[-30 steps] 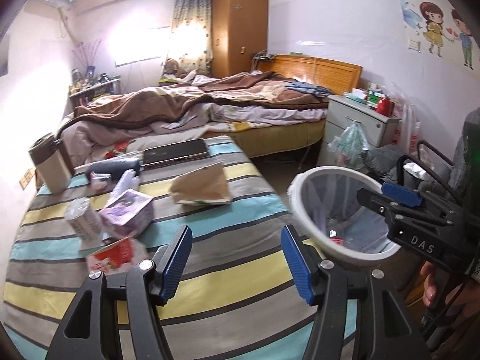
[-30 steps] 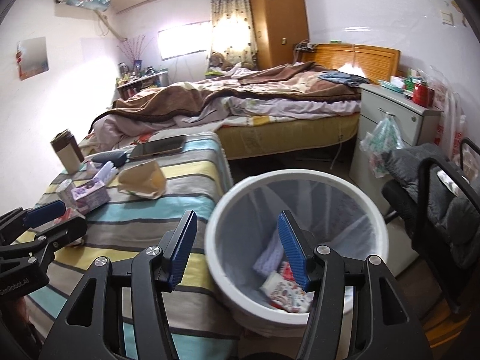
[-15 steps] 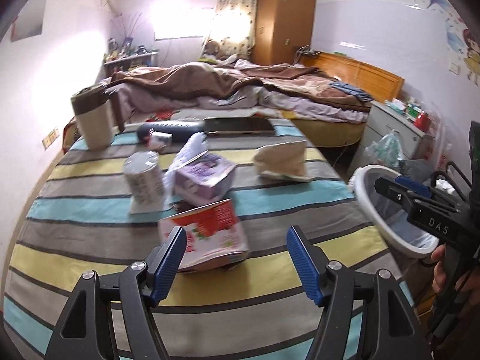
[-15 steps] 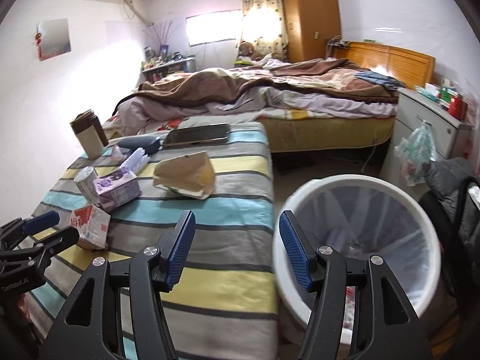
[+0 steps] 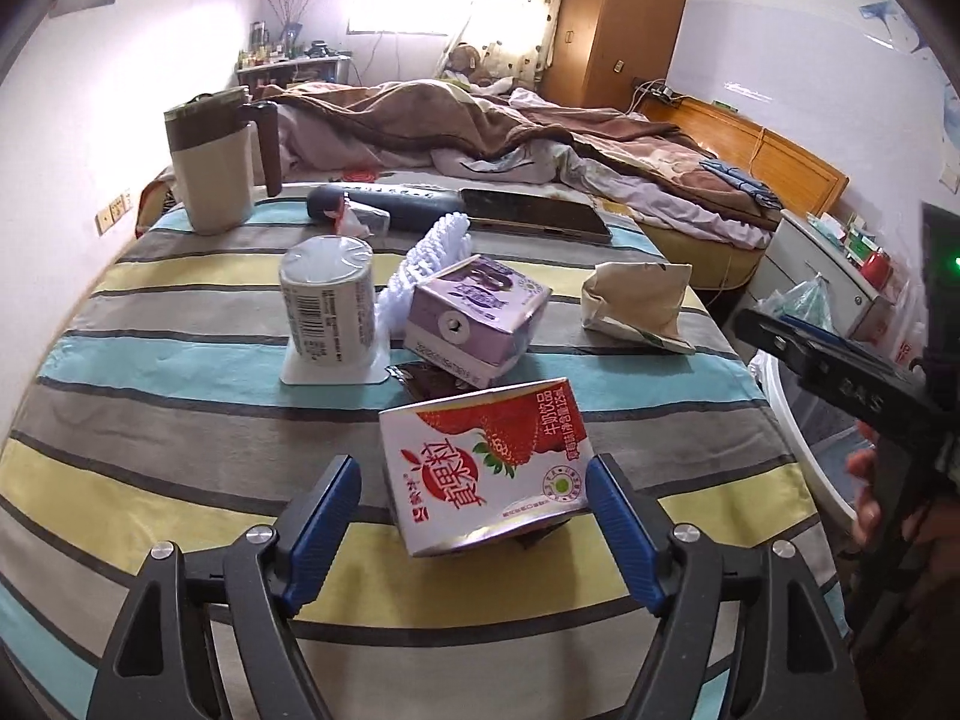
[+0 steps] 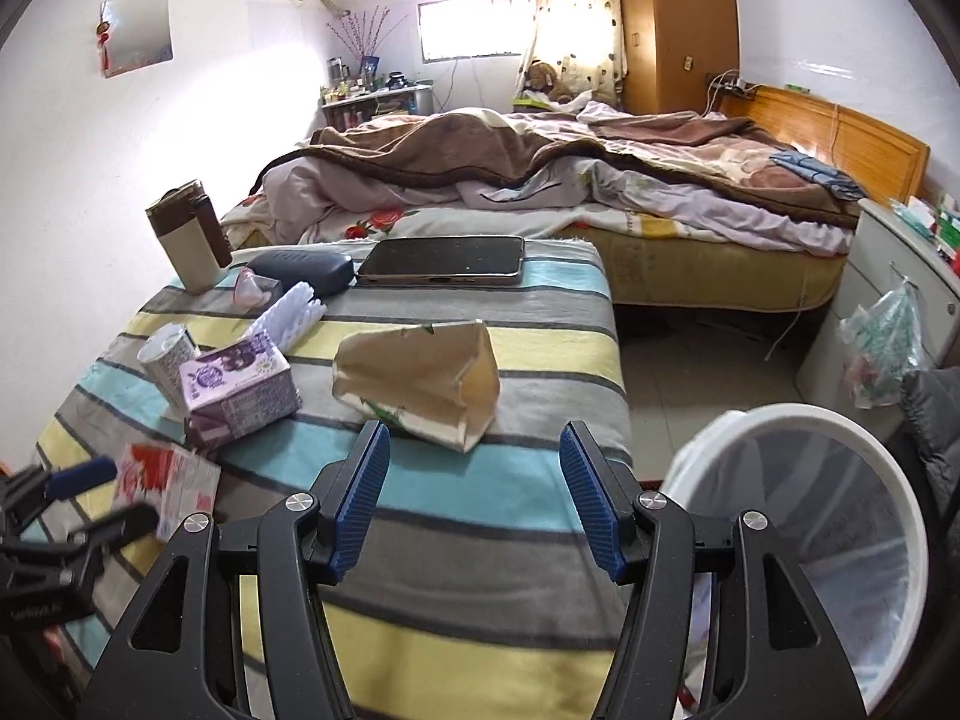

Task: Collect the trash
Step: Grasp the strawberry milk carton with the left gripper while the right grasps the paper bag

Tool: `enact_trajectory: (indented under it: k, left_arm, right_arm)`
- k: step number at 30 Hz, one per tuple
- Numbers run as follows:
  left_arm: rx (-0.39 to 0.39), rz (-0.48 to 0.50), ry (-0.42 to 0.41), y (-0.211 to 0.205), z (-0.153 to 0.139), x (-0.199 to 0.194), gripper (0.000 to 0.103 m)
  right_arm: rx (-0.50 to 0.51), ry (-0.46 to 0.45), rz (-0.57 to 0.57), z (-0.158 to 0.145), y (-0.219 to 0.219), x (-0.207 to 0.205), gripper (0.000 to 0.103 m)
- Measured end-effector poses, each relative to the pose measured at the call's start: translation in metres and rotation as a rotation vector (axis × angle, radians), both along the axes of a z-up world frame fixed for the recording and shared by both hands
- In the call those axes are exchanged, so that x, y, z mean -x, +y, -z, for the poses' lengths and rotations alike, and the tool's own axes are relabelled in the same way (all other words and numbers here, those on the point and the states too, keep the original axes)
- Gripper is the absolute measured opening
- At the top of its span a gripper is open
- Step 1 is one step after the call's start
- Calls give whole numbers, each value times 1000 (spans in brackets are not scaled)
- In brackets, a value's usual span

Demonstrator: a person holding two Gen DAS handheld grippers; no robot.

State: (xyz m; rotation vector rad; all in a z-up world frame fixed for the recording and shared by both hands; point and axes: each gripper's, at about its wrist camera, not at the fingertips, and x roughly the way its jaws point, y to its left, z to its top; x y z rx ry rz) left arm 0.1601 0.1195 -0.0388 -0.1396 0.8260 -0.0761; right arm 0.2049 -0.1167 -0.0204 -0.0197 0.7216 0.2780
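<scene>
Left gripper (image 5: 471, 495): jaws wide, just been opening, flanking strawberry milk carton (image 5: 486, 468) printed "125mL", pads apart from it. Right gripper (image 6: 474, 495): wide, empty, near paper bag (image 6: 420, 381).

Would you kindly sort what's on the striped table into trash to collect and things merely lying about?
Belongs to the job:
strawberry milk carton
purple carton
crumpled paper bag
sealed cup
white bin, where the trash goes

Just lying about:
tablet
beige jug
dark case
white brush
</scene>
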Motion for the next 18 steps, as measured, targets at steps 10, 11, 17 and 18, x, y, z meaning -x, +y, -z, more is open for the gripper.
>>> enact_trajectory:
  k: [10, 11, 17, 18]
  left_arm:
    - [-2, 43, 42, -13, 12, -12, 77]
    - [-3, 44, 40, -14, 11, -12, 77]
    - [20, 81, 54, -18, 14, -17, 77]
    - [29, 92, 60, -19, 16, -18, 77]
  right_arm:
    - [-41, 63, -57, 12, 6, -36, 65]
    - [-50, 72, -67, 13, 6, -39, 65]
    - [-45, 81, -95, 17, 10, -56, 65]
    - [-35, 88, -104, 18, 11, -58, 65]
